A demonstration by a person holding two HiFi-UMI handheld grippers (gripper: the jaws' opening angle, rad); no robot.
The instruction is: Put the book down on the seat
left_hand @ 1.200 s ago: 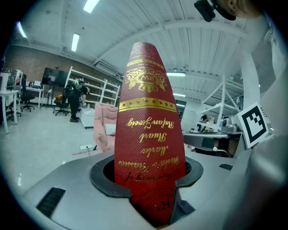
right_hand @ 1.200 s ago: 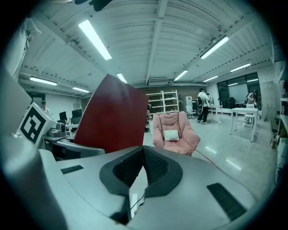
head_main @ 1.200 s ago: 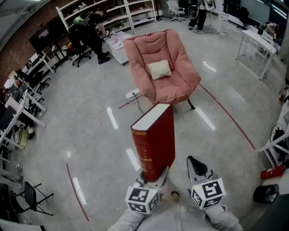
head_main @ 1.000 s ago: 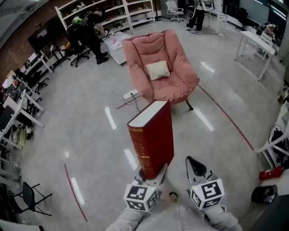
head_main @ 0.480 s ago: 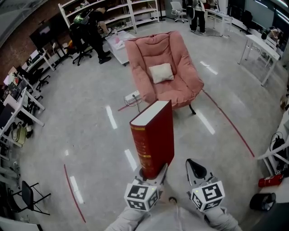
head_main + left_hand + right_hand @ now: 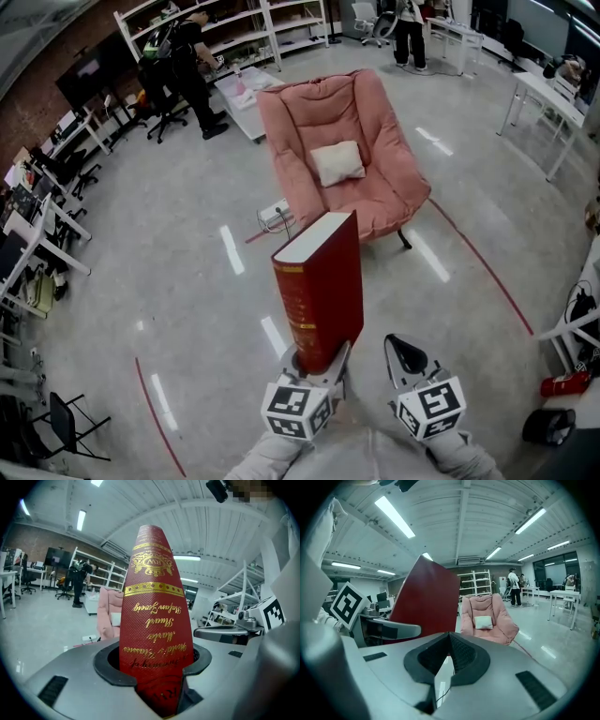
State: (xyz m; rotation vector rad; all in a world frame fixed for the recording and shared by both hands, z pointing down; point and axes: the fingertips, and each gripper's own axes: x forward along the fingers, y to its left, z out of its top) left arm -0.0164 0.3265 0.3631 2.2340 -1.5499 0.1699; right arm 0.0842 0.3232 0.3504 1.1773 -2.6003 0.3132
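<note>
- Red hardback book (image 6: pixel 323 291) stands upright in the air, white page edge on top and gold-lettered spine facing the left gripper's camera. Its lower end is pinched between the jaws of the left gripper (image 6: pixel 316 361), whose pads press on both covers.
- Just to its right, apart from the book, the right gripper (image 6: pixel 405 349) points the same way. Its jaws are pressed together at the tips with nothing between them.
- The book hangs over the grey floor (image 6: pixel 169 281), short of the pink armchair (image 6: pixel 375 112). In the head view the book's top edge overlaps the front of the seat.
- The armchair's seat holds one cream cushion (image 6: pixel 337 162), set toward the back, with pink fabric showing in front of it.
- Between the book and the chair lies open floor. A white power strip (image 6: pixel 274 216) with a cable lies by the chair's left front corner, and a red tape line (image 6: pixel 483 267) runs past its right side.
- Room edges: desks (image 6: pixel 37 225) along the left, white shelving (image 6: pixel 244 28) behind the chair and a white table (image 6: pixel 548 98) at the far right. A folding chair (image 6: pixel 61 412) stands low on the left, and a red extinguisher (image 6: pixel 561 384) lies low on the right.
- The shelves carry things too small to tell.
</note>
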